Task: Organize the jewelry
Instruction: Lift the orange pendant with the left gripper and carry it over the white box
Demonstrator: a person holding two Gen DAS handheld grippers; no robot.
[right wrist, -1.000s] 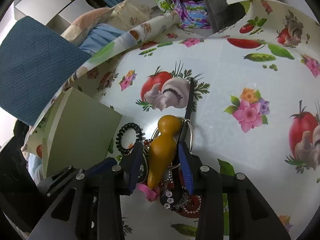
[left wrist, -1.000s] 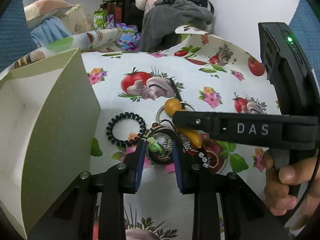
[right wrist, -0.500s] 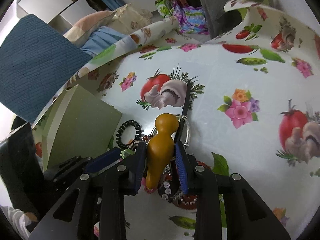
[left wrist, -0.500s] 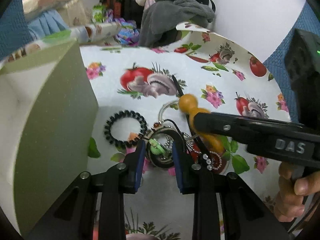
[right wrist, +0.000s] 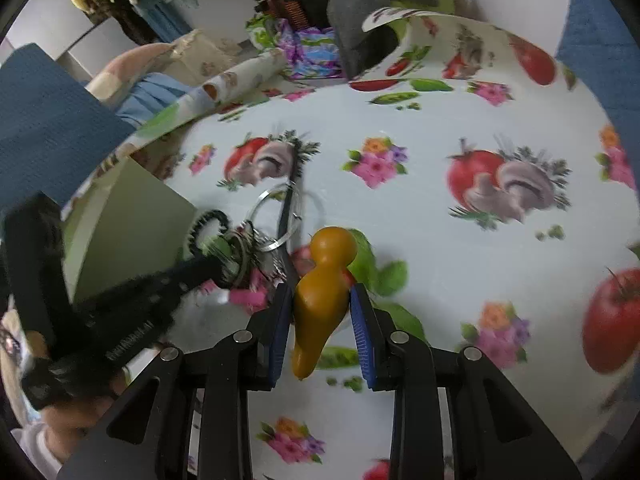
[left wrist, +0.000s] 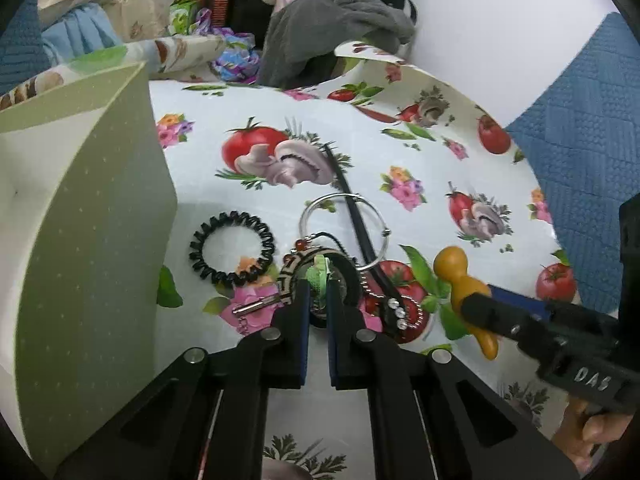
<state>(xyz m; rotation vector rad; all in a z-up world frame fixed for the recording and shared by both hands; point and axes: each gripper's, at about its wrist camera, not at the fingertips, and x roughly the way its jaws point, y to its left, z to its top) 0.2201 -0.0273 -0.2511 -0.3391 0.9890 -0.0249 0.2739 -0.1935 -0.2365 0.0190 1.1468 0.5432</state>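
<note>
A heap of jewelry lies on the flowered tablecloth: a black spiral hair tie (left wrist: 232,248), a silver hoop (left wrist: 344,228), a patterned bangle (left wrist: 296,270), a black strap (left wrist: 352,216) and a beaded chain (left wrist: 404,312). My left gripper (left wrist: 316,292) is shut on a small green piece (left wrist: 318,276) in the heap. My right gripper (right wrist: 320,304) is shut on a mustard-yellow pear-shaped piece (right wrist: 324,284), held above the cloth to the right of the heap; it also shows in the left wrist view (left wrist: 460,284).
An open green box (left wrist: 92,240) with a white inside stands at the left, close to the heap. Clothes (left wrist: 336,12) and a crumpled bag (left wrist: 232,56) lie beyond the table's far edge. A blue chair back (left wrist: 588,120) is at the right.
My right gripper closed on the yellow piece and carried it up and right, away from the heap. My left gripper closed on the green piece.
</note>
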